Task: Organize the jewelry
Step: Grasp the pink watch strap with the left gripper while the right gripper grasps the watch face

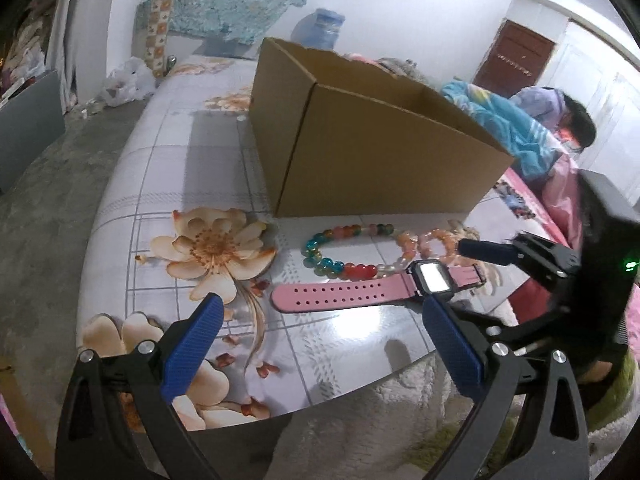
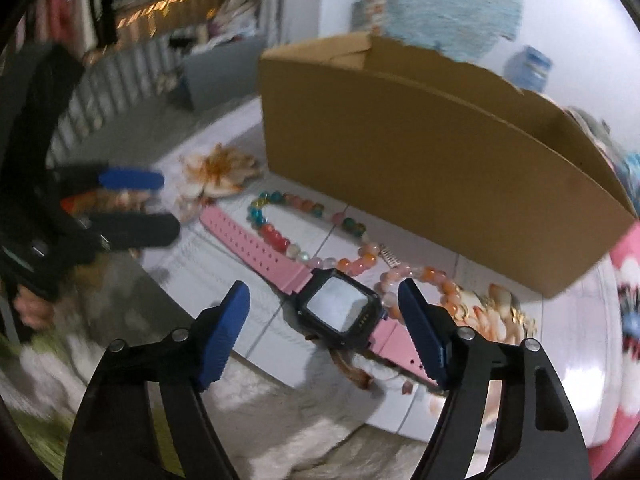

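A pink-strapped watch [image 1: 360, 294] with a black square face lies on the flowered table in front of an open cardboard box [image 1: 360, 148]. A multicoloured bead bracelet [image 1: 340, 250] and an orange-pink bead bracelet [image 1: 436, 242] lie between watch and box. My left gripper [image 1: 320, 312] is open, just short of the watch strap. My right gripper [image 2: 324, 304] is open, its jaws either side of the watch face [image 2: 338, 306]; the watch [image 2: 280, 256], bracelets [image 2: 304, 220] and box [image 2: 420, 152] show there too. The right gripper also shows at the right of the left view [image 1: 492, 250].
The round table [image 1: 168, 168] has a glossy floral top, with its edge close below both grippers. A white fluffy rug [image 1: 380, 408] lies below it. A person [image 1: 576, 128] sits behind the box at the right. A water jug [image 1: 320, 28] stands by the far wall.
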A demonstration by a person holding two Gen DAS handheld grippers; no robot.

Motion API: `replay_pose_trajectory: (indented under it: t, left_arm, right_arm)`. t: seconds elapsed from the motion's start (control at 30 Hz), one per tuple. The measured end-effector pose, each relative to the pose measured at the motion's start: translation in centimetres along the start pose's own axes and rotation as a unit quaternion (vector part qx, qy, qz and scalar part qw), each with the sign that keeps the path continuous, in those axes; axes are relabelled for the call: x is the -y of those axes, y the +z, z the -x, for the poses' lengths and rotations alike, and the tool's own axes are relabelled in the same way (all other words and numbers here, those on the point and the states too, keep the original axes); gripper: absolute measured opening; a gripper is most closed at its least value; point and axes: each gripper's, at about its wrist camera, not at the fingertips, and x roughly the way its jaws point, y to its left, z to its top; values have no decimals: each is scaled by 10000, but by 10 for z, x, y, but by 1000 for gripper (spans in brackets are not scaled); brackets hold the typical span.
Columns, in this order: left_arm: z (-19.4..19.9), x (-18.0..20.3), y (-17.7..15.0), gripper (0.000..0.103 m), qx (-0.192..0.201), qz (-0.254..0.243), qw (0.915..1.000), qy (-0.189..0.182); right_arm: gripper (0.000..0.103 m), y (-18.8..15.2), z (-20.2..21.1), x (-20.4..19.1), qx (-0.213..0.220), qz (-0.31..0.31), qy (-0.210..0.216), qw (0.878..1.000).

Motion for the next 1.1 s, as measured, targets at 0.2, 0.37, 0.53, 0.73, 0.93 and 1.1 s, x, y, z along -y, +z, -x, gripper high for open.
replay_pose_trajectory:
  t: [0.2, 0.37, 0.53, 0.73, 0.93, 1.1]
  left_arm:
    - [1, 27, -9, 97, 113, -972, 9949, 240]
    - [-3, 57, -19, 92, 300, -1878, 9806, 469]
    - [-22, 79, -29, 77, 132, -2494, 9665, 584]
    - [-44, 102, -36, 60, -94, -3041, 9501, 694]
    - [-59, 108, -35, 47, -266, -3311, 9407, 691]
    - [-61, 108, -29, 15, -369, -3244, 9429, 654]
  right_arm:
    - [57, -3, -19, 0, -402, 375, 17, 9985]
    - [51, -5, -19, 8, -517, 366, 382, 9973]
    - [51, -6, -20, 28, -577, 71, 1014, 9931]
    - [51, -1, -31, 51, -802, -372, 1827, 9792]
    - [51, 6, -41, 60, -956, -704, 2381, 9640]
    - [51, 1, -31, 69, -883, -981, 2525, 9586]
